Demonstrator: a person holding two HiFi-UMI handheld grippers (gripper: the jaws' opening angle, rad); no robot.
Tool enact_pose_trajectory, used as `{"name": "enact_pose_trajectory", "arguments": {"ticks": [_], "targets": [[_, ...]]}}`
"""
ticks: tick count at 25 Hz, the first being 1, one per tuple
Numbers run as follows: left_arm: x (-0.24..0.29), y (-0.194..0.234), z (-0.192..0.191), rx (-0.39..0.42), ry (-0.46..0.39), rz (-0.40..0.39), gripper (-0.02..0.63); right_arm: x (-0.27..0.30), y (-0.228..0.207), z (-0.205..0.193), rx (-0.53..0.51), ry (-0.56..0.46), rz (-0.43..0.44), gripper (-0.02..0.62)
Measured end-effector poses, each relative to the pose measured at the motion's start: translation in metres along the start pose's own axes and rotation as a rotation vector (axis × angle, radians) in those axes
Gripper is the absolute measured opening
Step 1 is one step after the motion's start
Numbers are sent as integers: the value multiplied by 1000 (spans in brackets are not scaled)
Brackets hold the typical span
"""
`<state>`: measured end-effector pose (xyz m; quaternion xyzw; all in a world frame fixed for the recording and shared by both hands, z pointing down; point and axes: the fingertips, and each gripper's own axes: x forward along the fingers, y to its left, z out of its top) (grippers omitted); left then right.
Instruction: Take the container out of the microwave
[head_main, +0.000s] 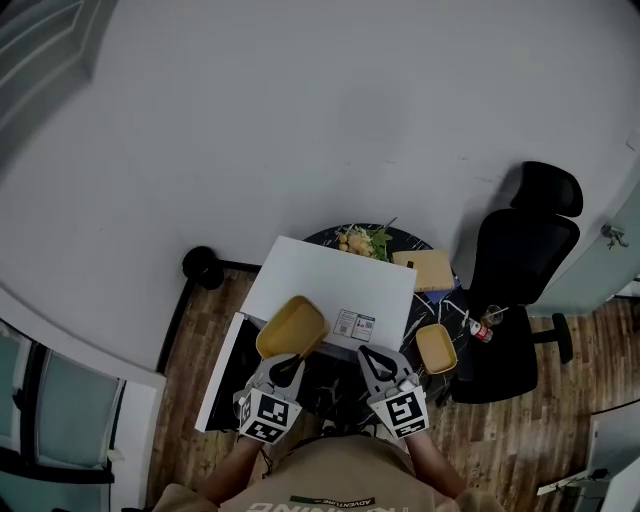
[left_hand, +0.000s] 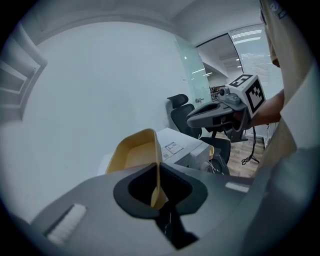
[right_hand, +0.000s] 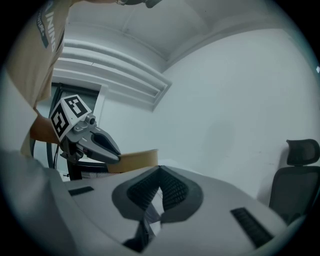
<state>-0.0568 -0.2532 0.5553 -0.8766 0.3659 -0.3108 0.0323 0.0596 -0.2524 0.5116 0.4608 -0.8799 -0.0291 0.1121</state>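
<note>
Two hand-held grippers sit low in the head view; the left gripper (head_main: 289, 364) holds the shallow yellow plastic container (head_main: 292, 327) by its near edge at the front left corner of the boxy white microwave (head_main: 335, 275), which stands on the round dark marble table (head_main: 450, 305) with its door (head_main: 220, 375) swung open leftward; the right gripper (head_main: 371, 355) hovers just beside it. Left gripper view: the fingers (left_hand: 135, 192) are pinched almost closed on the container's thin side wall; its long axis runs straight ahead, away from them. Right gripper view: fingers pressed together on nothing; the container lies off to their left, so drawing it clear looks like the left hand's job alone.
</note>
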Motion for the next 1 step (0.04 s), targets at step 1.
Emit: {"name": "enact_pose_trajectory", "arguments": {"ticks": [1], "targets": [[1,0,0,-1,0,0,25,0,-1,0,-2,1,1,8]]}}
